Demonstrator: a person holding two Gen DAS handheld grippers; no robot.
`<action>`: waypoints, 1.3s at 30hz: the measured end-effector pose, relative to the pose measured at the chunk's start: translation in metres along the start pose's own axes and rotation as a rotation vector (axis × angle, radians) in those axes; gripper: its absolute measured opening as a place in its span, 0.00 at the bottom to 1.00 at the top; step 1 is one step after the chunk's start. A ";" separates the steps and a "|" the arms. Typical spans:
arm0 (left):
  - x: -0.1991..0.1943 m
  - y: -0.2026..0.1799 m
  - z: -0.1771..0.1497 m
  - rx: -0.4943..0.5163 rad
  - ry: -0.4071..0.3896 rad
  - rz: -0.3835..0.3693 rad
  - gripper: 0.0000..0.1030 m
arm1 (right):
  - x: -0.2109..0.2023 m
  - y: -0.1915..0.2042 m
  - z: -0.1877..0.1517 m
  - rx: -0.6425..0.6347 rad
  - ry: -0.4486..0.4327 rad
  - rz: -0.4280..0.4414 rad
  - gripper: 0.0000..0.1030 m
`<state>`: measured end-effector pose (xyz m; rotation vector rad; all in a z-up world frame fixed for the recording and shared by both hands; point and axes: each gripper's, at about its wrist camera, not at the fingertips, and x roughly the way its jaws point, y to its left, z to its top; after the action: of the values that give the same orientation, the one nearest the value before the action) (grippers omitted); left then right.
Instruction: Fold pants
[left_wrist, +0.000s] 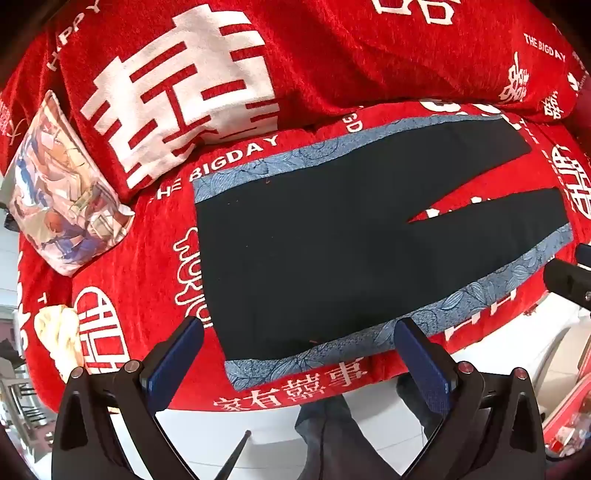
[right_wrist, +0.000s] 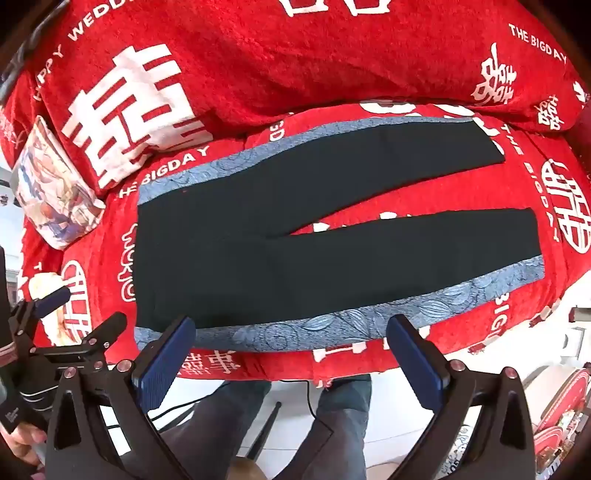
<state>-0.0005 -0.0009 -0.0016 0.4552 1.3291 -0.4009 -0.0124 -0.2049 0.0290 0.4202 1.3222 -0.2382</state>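
Observation:
Black pants (left_wrist: 314, 251) with blue patterned side stripes lie flat on a red bed cover (left_wrist: 155, 236), waistband to the left and legs spread to the right. They also show in the right wrist view (right_wrist: 295, 236). My left gripper (left_wrist: 299, 328) is open and empty, held above the pants' near edge by the waistband. My right gripper (right_wrist: 291, 325) is open and empty, above the near blue stripe (right_wrist: 332, 325). The left gripper shows at the left edge of the right wrist view (right_wrist: 55, 302).
A red quilt (left_wrist: 295, 55) with white characters is bunched along the far side. A printed pillow (left_wrist: 62, 192) lies at the left. A pale cloth (left_wrist: 59, 332) sits near the bed's left corner. The person's legs (right_wrist: 277, 417) stand on white floor below the bed edge.

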 end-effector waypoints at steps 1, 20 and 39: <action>0.000 -0.001 0.000 0.004 0.003 -0.009 1.00 | 0.000 0.000 0.000 -0.002 -0.001 0.002 1.00; -0.014 -0.011 0.022 0.058 -0.022 0.048 1.00 | -0.005 -0.004 0.009 -0.010 0.034 -0.027 1.00; -0.020 -0.012 0.030 0.066 -0.050 0.060 1.00 | -0.010 -0.001 0.014 -0.026 0.020 -0.057 1.00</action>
<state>0.0140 -0.0269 0.0221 0.5359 1.2534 -0.4046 -0.0026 -0.2125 0.0414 0.3638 1.3566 -0.2647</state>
